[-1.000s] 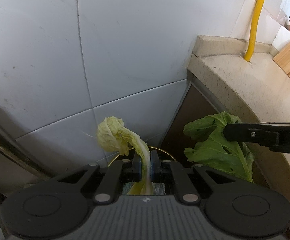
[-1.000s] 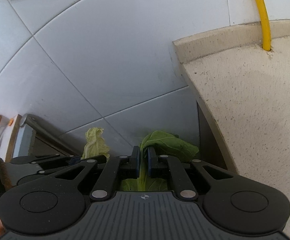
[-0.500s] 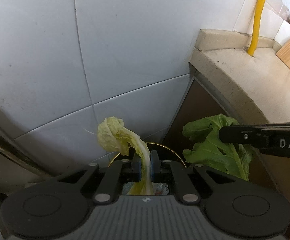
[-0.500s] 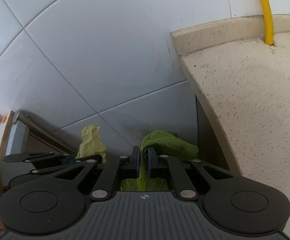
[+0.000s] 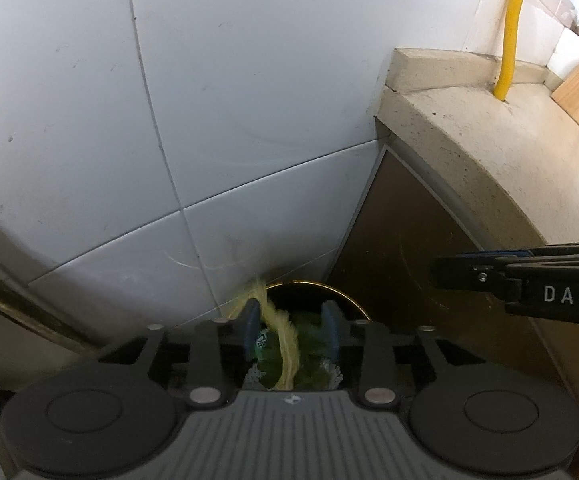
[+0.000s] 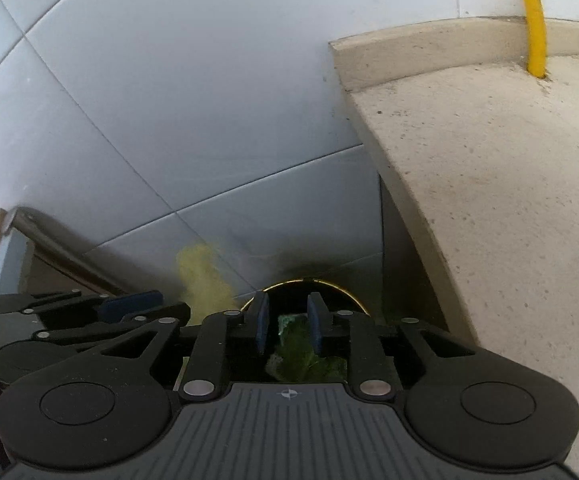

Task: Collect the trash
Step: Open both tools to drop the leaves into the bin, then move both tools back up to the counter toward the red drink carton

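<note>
Pale yellow leaf (image 5: 279,334), blurred, long axis near vertical over the bin (image 5: 331,292). Left gripper (image 5: 289,326) and right gripper (image 6: 288,322): jaws opening, gripping nothing.

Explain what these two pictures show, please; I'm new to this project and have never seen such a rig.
No robot here: a person holds a two-finger gripper in each hand, and each picture comes from a fisheye camera on one gripper, looking along its fingers. One view shows the left gripper, the other the right gripper. Both point down at a gold-rimmed trash bin in the corner between the tiled wall and a stone counter. Both sets of jaws are opening. A pale yellow cabbage leaf is blurred, slipping down between the left fingers; nothing sits between the right ones. A green leaf lies in the bin. A yellow pipe rises from the counter.
</note>
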The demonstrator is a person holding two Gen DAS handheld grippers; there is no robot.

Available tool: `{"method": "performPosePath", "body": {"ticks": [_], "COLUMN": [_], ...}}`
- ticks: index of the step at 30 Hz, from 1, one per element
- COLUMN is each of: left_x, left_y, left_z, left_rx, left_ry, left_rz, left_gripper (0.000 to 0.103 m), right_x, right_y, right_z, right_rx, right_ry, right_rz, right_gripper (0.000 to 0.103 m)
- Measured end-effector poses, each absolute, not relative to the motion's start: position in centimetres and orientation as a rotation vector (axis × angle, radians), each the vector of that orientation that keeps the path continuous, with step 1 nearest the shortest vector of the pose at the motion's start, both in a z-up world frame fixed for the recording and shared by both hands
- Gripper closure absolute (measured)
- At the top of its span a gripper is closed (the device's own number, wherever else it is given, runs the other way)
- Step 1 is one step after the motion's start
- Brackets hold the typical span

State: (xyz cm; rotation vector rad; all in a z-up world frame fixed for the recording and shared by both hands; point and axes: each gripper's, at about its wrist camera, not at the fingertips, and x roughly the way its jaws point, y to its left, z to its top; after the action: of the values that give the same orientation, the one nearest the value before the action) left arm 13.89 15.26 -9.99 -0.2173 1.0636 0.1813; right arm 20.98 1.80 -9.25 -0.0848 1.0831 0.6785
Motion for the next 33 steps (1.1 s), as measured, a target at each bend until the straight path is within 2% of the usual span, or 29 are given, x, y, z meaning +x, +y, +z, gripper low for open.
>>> {"method": "performPosePath", "body": {"ticks": [10, 20, 24, 31, 33], "left_x": [13.8, 13.1, 13.9, 18.0, 19.4], "left_y": [15.1, 12.5, 8.8, 0.9, -1.5], "left_z": [-9.3, -7.2, -5.6, -3.2, -2.6], "left_rx": [-0.245, -0.217, -0.19, -0.121, -0.097], "left_ry": [1.042, 0.964, 0.93, 0.89, 0.876], "left_rz": [0.147, 0.089, 0.022, -0.156, -0.202], "left_gripper": [0.069, 0.069, 0.069, 0.069, 0.069], "right_x": [19.5, 17.2, 17.2, 18.0, 18.1], "right_y": [-1.1, -8.7, -12.2, -20.7, -23.8], "right_z": [-7.1, -2.8, -1.5, -0.3, 0.1], "right_rx": [-0.034, 0.011, 0.005, 0.055, 0.065], "right_ry": [1.022, 0.902, 0.854, 0.801, 0.786], "right_rz": [0.609, 0.478, 0.424, 0.275, 0.207], "right_gripper": [0.07, 0.066, 0.062, 0.061, 0.057]}}
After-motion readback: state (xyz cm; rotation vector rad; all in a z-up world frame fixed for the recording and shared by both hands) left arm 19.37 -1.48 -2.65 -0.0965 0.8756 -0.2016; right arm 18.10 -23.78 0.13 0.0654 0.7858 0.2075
